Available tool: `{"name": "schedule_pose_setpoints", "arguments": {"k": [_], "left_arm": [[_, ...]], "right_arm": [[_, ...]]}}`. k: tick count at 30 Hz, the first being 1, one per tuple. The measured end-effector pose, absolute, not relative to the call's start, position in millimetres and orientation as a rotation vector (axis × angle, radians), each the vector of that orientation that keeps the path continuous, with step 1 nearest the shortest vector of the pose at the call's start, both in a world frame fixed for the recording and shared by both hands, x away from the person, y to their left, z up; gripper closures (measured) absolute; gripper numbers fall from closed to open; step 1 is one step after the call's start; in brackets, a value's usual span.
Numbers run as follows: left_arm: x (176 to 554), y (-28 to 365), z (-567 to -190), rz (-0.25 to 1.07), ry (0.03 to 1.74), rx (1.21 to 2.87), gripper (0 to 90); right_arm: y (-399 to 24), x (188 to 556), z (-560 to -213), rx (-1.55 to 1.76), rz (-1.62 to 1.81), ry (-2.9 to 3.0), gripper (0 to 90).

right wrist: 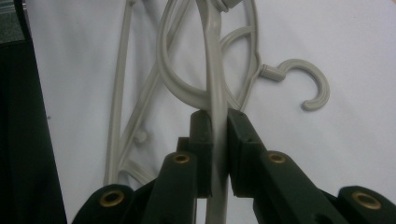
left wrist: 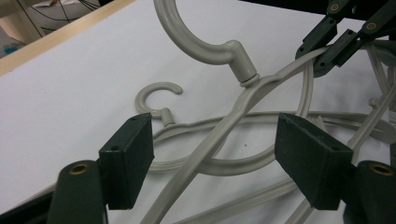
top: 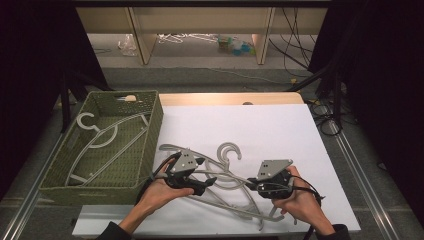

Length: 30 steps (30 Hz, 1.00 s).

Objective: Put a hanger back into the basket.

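Item: hangers for the basket, work partly done. One grey hanger (top: 102,142) already lay flat inside the green woven basket (top: 150,145), which sat at about nine o'clock on the white table (top: 280,130). Still out: a tangle of hangers (top: 227,187) at six o'clock on the table, at least two of them by the two hooks visible, just in front of your hands; the exact count could not be told from the overlap. Your right gripper (top: 256,184) had its jaws clamped on the shoulder bar of the top hanger (right wrist: 215,93), pads pressed flat on both sides of it. Your left gripper (top: 204,183) stood with its jaws apart, that same hanger's bar (left wrist: 210,144) running up between the pads (left wrist: 133,158) without touching either; no grip there yet. A second hook (left wrist: 156,95) lay on the sheet toward twelve o'clock in the left gripper view. Judged remaining: you had yet to separate the held hanger from the pile, carry it to the basket, then repeat for what stayed on the table.
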<state>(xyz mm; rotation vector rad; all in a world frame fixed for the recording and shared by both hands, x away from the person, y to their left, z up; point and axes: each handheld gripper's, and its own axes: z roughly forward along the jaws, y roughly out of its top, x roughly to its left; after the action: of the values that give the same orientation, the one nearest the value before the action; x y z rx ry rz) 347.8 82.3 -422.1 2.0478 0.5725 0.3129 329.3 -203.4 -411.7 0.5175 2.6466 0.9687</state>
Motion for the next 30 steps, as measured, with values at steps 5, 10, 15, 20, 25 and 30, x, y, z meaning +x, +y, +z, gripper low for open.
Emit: {"name": "schedule_pose_setpoints", "arguments": {"k": [5,10,15,20,25,30], "left_arm": [[352,77,-423,0.296,0.568,2.079,34.1],[352,73,-424,0.268,0.523,2.132,42.0],[352,69,-425,0.269,0.484,2.179,52.0],[356,71,-423,0.279,0.441,2.211,62.6],[359,70,-422,0.282,0.364,2.243,65.6],[361,68,-422,0.269,0.348,2.249,67.0]], "right_arm": [[-201,328,-412,0.491,0.967,2.653,82.3],[-200,328,-412,0.482,0.968,2.652,82.3],[-199,327,-412,0.469,0.971,2.652,82.3],[-199,327,-412,0.456,0.974,2.652,82.3],[-199,327,-412,0.469,0.966,2.659,82.3],[-200,327,-412,0.446,0.965,2.653,82.3]]}}
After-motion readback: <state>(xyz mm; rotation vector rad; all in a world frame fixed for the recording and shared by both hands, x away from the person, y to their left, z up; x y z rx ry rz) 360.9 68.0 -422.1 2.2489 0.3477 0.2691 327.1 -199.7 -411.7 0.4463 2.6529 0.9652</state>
